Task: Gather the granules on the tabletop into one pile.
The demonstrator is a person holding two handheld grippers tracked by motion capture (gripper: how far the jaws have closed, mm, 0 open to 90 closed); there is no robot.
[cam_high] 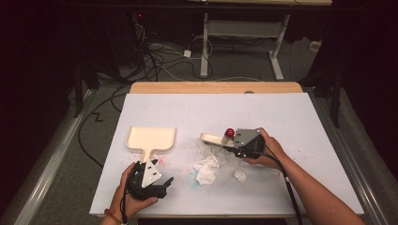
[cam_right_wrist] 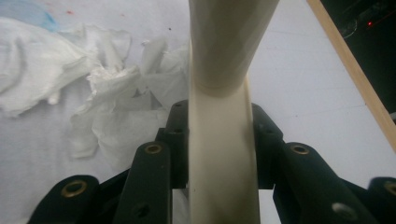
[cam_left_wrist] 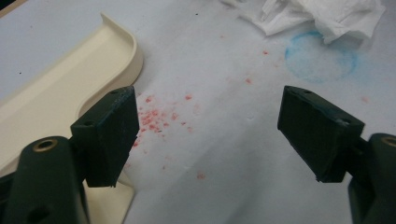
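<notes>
Room: dark, with cables (cam_high: 155, 61) on the floor and a white-legged desk frame (cam_high: 244, 37) behind the bench.
Bench (cam_high: 291, 122): white sheet over a wooden top, wood edge visible at the far side.
Dustpan (cam_high: 151, 138): cream plastic, flat on the bench left of centre, handle pointing toward the person; high view gives the whole outline, left gripper view only a curved corner of its rim (cam_left_wrist: 122, 41).
Left gripper (cam_high: 157, 180): held low near the front edge, just by the dustpan handle; jaws wide apart with nothing between them, plain in the left gripper view (cam_left_wrist: 208, 135).
Stains: red specks (cam_left_wrist: 156, 119) scattered between the spread jaws and a faint blue ring (cam_left_wrist: 320, 58) beyond, barely visible from above.
Crumpled tissue (cam_high: 206, 166): white pieces at bench centre, near the right gripper; torn folds clear in the right gripper view (cam_right_wrist: 93, 93).
Right gripper (cam_high: 230, 144): right of centre, jaws closed on a cream brush handle (cam_right_wrist: 219, 154).
Brush handle: runs up the middle of the right gripper view; from above, extends left past a red knob (cam_high: 229, 132); bristles not discernible.
</notes>
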